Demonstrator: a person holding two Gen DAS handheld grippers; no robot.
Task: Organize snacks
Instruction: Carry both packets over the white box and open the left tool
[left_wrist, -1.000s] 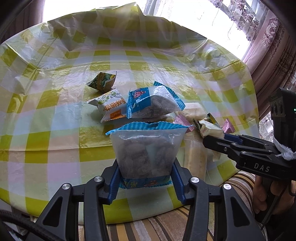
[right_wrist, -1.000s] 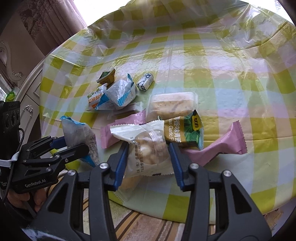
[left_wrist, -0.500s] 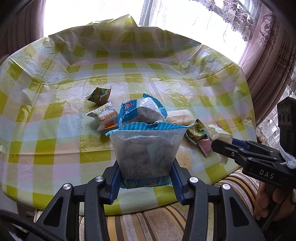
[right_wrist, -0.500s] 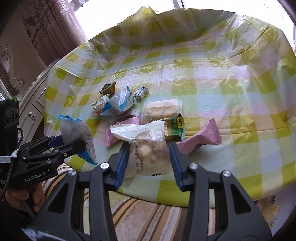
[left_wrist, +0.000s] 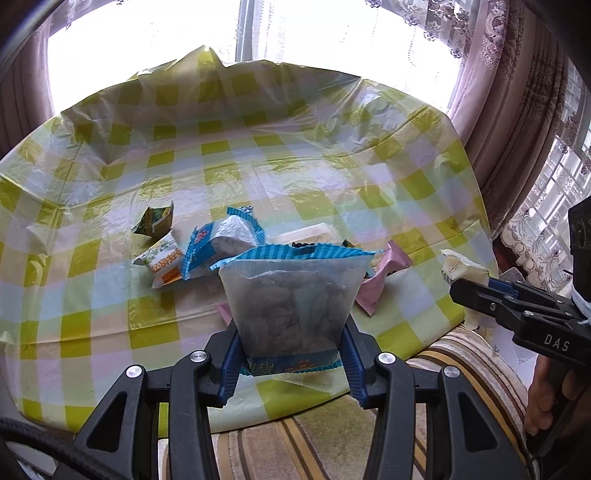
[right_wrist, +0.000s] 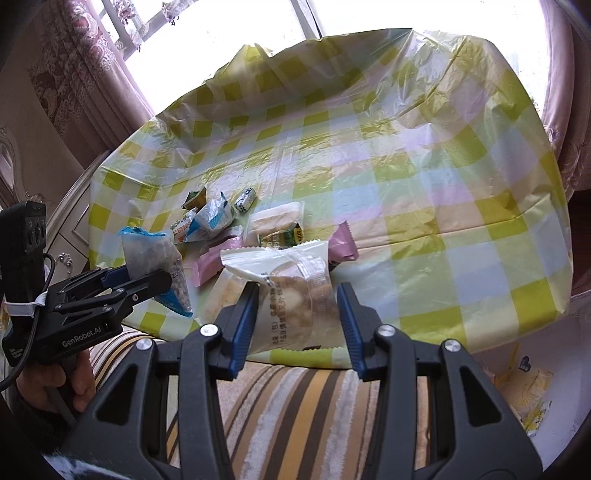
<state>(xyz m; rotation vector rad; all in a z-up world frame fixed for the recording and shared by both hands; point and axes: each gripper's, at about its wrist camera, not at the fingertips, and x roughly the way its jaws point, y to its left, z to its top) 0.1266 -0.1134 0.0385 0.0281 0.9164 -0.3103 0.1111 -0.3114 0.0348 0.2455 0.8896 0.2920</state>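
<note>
Packets fill both grippers: the left gripper (left_wrist: 290, 363) pinches a blue bag (left_wrist: 290, 295) upright, the right gripper (right_wrist: 295, 325) a white bag (right_wrist: 291, 291), both lifted clear of the table (right_wrist: 461, 177); the remaining pile (right_wrist: 236, 225) lies ahead, nearer the left.

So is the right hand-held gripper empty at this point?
No, the right hand-held gripper is clamped on a white-wrapped pastry packet, lifted above the near edge of the checked tablecloth.
</note>
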